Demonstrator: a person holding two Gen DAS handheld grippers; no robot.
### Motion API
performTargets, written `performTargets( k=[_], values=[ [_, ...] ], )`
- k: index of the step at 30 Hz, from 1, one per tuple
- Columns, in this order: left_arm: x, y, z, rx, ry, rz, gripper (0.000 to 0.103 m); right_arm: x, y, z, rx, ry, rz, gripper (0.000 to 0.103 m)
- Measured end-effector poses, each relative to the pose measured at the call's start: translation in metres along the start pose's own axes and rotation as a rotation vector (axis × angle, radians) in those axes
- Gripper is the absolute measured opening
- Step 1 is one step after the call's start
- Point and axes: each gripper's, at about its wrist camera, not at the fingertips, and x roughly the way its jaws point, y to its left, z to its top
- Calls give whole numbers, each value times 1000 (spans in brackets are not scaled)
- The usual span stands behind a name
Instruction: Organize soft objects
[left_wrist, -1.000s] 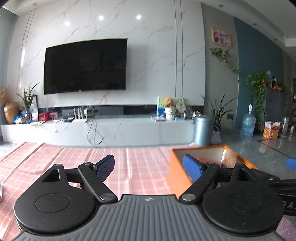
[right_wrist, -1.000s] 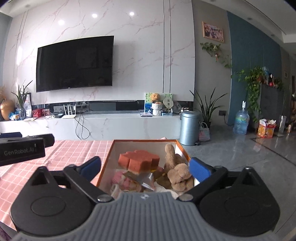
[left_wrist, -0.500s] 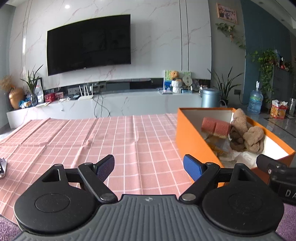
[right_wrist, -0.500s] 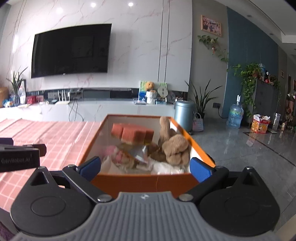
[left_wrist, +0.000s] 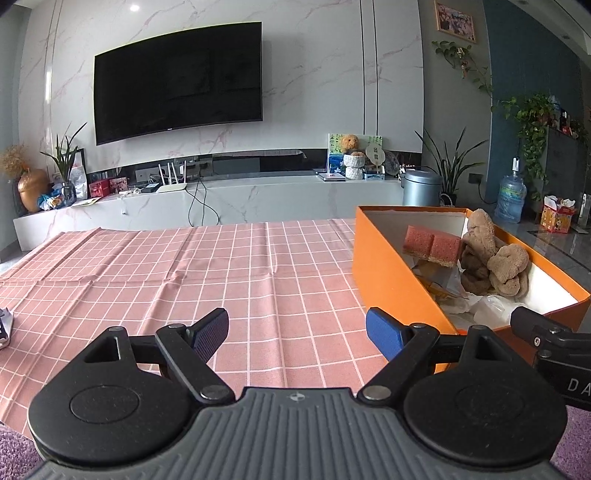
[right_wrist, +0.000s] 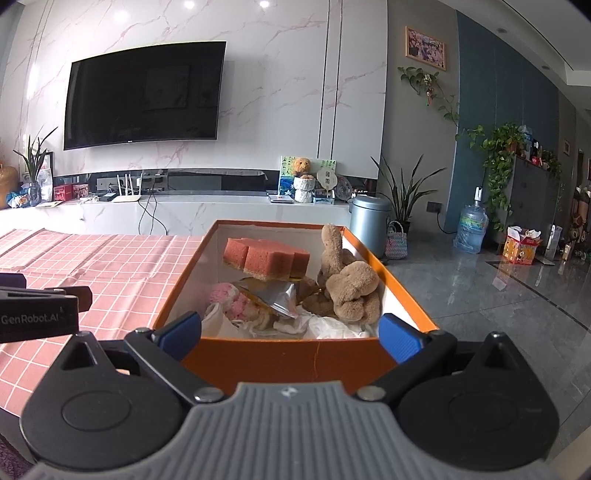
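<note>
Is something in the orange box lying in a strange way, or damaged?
Nothing looks damaged. In the orange box, the pink sponge does not lie flat: it rests tilted on top of a crumpled foil packet. The brown plush toy leans against the right wall, one limb sticking above the rim.

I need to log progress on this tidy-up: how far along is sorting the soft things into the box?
Looks nearly done. The orange box already holds the pink sponge, brown plush toy, a pink knit item and white bags. Nothing is in hand: the left claw and right claw are both open and empty. No soft item shows on the checked cloth.
</note>
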Motion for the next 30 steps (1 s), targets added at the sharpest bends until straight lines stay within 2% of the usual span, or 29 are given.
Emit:
performTargets(
  k=[30],
  values=[
    [-6,-3,2,12,-9,2,99,-1,-3,1,9,-3,5,100]
  ],
)
